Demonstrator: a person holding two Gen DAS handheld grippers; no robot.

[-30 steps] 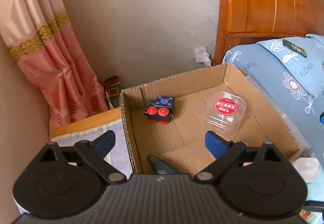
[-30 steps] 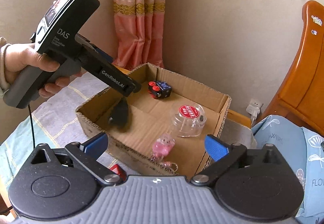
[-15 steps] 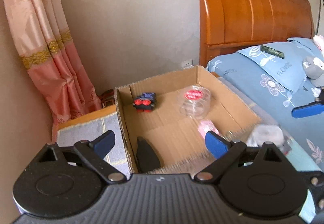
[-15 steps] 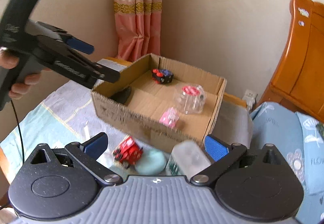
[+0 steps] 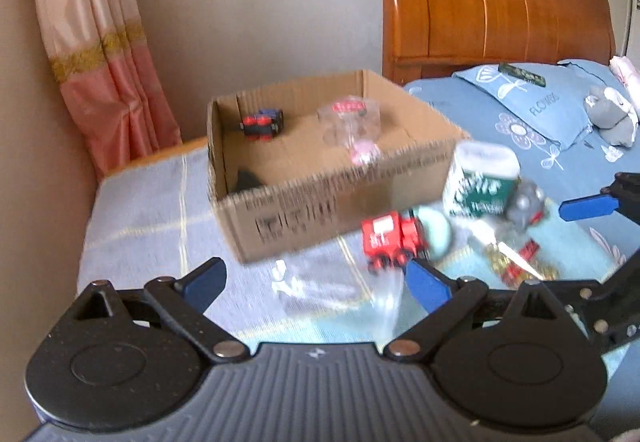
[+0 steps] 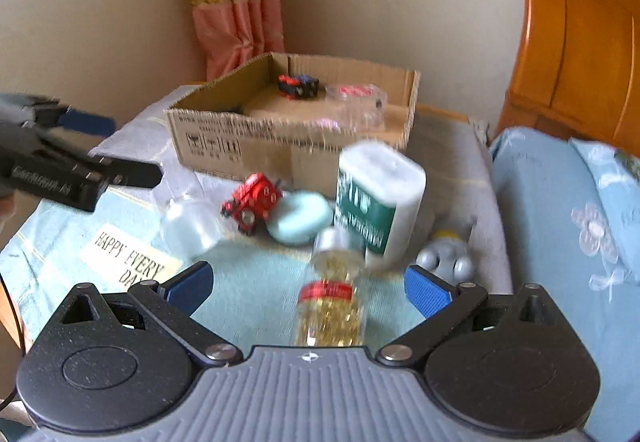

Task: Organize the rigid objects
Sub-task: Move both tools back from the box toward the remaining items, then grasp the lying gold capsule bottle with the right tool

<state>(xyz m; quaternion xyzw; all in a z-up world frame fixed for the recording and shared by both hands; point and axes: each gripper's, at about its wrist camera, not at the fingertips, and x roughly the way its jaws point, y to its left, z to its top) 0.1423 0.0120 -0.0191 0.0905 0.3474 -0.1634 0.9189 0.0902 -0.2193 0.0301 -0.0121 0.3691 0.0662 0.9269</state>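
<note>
Left tool (image 5: 316, 284): blue pads wide apart, nothing between them; hovers over near-left part of worktop, pointing toward box.
Right tool (image 6: 308, 282): also spread wide, empty; gold-bead bottle lies in line between its pads, contact not seen.
Worktop (image 6: 248, 282): covered w/ light blue cloth, printed label "HAPPY EVERY DA.." at near left.
Cardboard box (image 6: 288, 146): open top, sits at far side of worktop, near wall corner.
Box contents: black/blue toy car w/ red wheels (image 6: 299, 85) at far left inside; clear round tub w/ red lid (image 6: 356, 106) to its right; pink item (image 5: 365, 152) near front wall; dark obj (image 5: 246, 178) in near-left corner, type unclear (blur).
Red toy truck (image 6: 253, 204): outside box, just in front of it, on cloth.
Pale green oval case (image 6: 300, 218): touching or just right of truck; can't tell which.
White/green container (image 6: 378, 202): upright-ish, tilted, right of oval case, in front of box's right corner.
Gold-bead bottle (image 6: 332, 306): clear, red band, lying w/ silver cap toward box, nearest right tool.
Grey round figure (image 6: 446, 256): right of bottle, near worktop's right edge.
Clear jar (image 6: 192, 224): left of truck, blurred.
Bed (image 6: 560, 210): blue floral bedding, right of worktop; wooden headboard (image 5: 500, 6) behind.
Curtain (image 5: 100, 54): pink w/ gold band, far left corner.
</note>
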